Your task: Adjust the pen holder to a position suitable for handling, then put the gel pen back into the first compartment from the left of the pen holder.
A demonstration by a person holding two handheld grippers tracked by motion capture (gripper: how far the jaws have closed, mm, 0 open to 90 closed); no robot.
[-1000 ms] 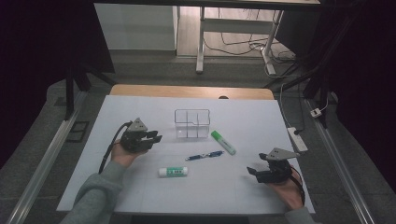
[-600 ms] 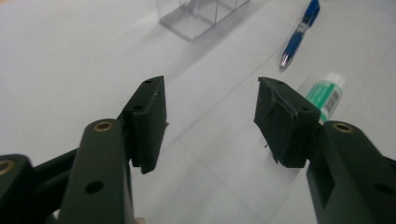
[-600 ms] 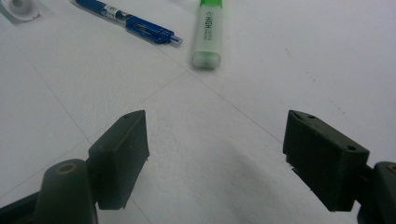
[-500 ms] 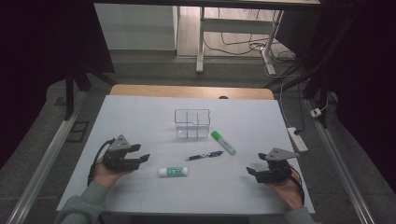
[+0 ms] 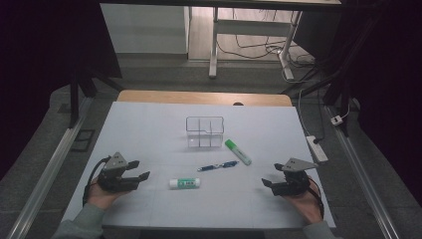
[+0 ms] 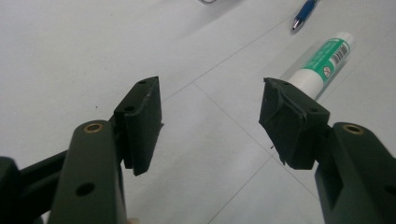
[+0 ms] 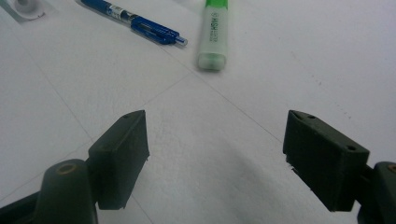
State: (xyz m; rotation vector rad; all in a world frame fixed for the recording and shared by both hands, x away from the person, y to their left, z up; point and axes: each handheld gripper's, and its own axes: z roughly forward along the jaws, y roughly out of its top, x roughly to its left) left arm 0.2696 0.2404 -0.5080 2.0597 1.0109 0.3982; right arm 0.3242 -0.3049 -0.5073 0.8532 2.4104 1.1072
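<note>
A clear compartment box (image 5: 204, 132) stands mid-table. A green highlighter (image 5: 237, 151) (image 7: 213, 31) lies to its right, a blue pen (image 5: 217, 166) (image 7: 134, 21) (image 6: 304, 12) in front of it, and a white glue stick with a green label (image 5: 184, 183) (image 6: 321, 61) nearer the front. My left gripper (image 5: 139, 170) (image 6: 211, 122) rests low at the front left, open and empty, pointing toward the glue stick. My right gripper (image 5: 269, 179) (image 7: 217, 156) rests at the front right, open and empty, facing the pen and highlighter.
The white table sheet (image 5: 149, 129) covers most of a wooden top (image 5: 199, 97). A metal rail (image 5: 45, 174) runs along the left side, and a power strip (image 5: 316, 148) lies off the right edge. Cables and a frame stand on the floor behind.
My left gripper has moved down and toward the front-left edge of the table. The right gripper has stayed in place.
</note>
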